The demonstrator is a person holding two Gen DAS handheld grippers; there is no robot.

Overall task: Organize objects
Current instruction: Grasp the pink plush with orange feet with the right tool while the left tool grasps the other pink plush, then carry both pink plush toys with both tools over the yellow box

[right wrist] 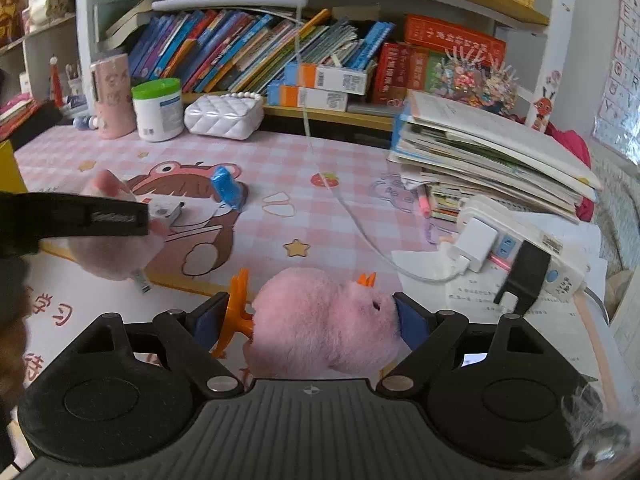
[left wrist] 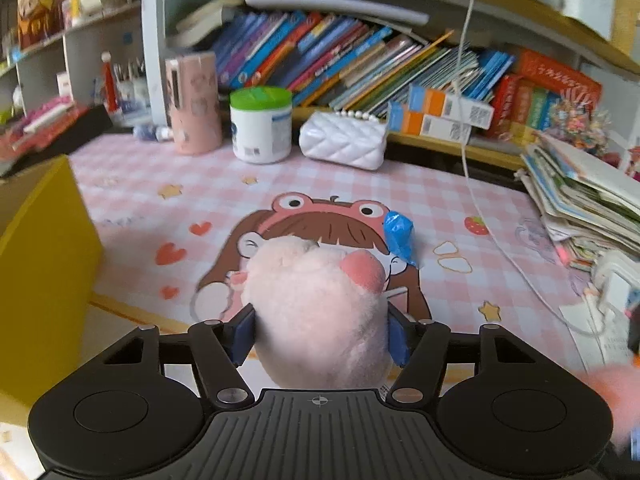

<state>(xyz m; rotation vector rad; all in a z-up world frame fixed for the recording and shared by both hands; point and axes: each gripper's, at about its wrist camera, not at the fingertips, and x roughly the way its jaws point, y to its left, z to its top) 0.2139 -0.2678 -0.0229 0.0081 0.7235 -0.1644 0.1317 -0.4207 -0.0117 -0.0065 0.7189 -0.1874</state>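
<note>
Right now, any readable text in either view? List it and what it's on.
"A", "E", "I", "M", "Y": alphabet poster, others unclear.
Red box: yellow Chinese characters, blurred.
White sheet: red Chinese characters, unreadable.
Book spines, jar label, box barcodes: too small.

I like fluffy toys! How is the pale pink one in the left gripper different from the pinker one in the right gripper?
The pale pink plush toy in the left gripper has a rosy pink patch; the deeper pink plush chick in the right gripper has orange plastic feet and an orange tuft. The chick lies sideways; the pale toy's pose is unclear. Both are fluffy and squeezed between blue pads.
</note>
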